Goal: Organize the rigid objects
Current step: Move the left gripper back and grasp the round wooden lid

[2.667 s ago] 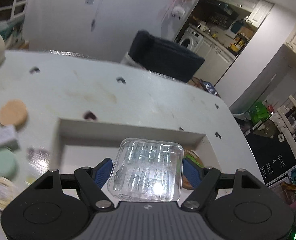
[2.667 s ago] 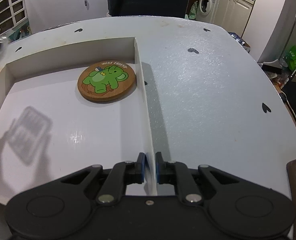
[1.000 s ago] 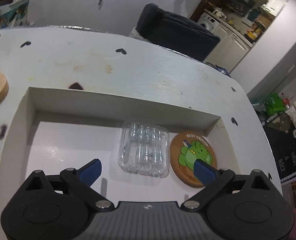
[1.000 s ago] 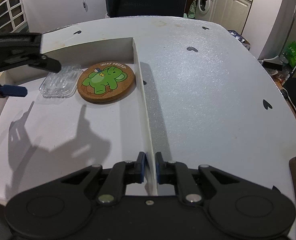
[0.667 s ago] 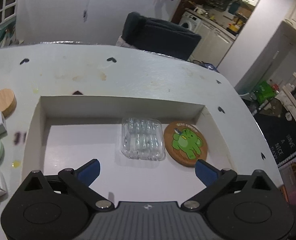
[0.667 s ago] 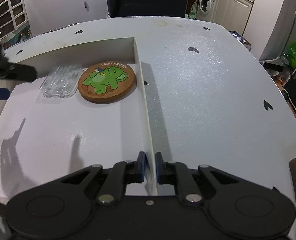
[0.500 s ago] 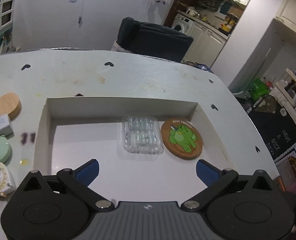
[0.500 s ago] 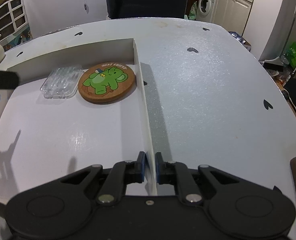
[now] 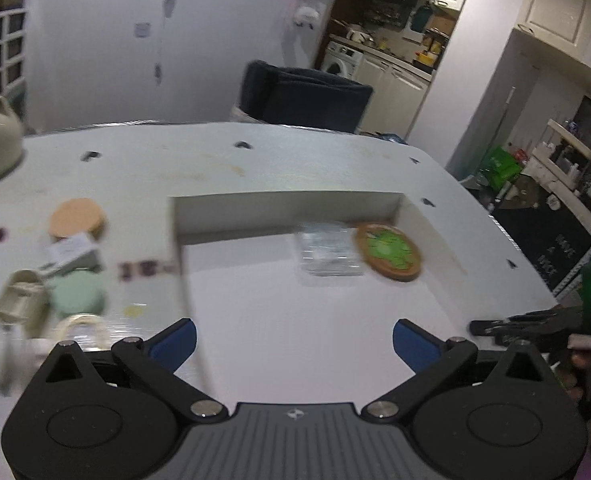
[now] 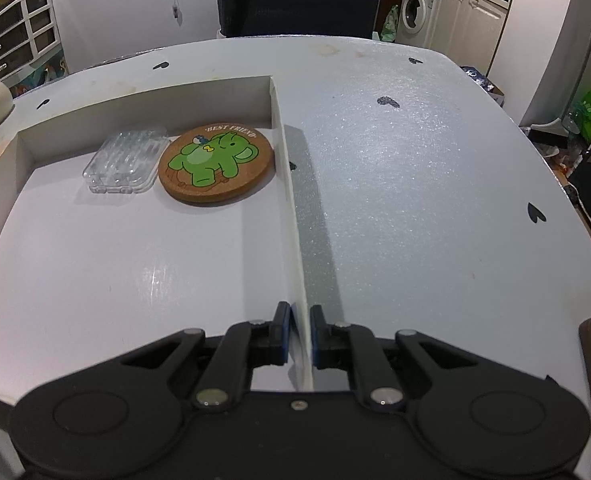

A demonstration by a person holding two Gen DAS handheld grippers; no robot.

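change: our left gripper point(image 9: 293, 338) has let the case point(image 10: 125, 159) go, jaws spread, empty | case: in box point(image 10: 291, 216), beside coaster point(image 10: 216, 166) | right gripper point(image 10: 300, 334): pinches box wall | next: 5 items outside

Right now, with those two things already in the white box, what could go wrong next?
1. The right gripper is shut on the white box's side wall; if it lets go or tugs, the box might slide.
2. The clear plastic case touches the elephant coaster, so another item dropped nearby could knock both.
3. The open left gripper faces crowded small items outside the box; it might bump neighbours.
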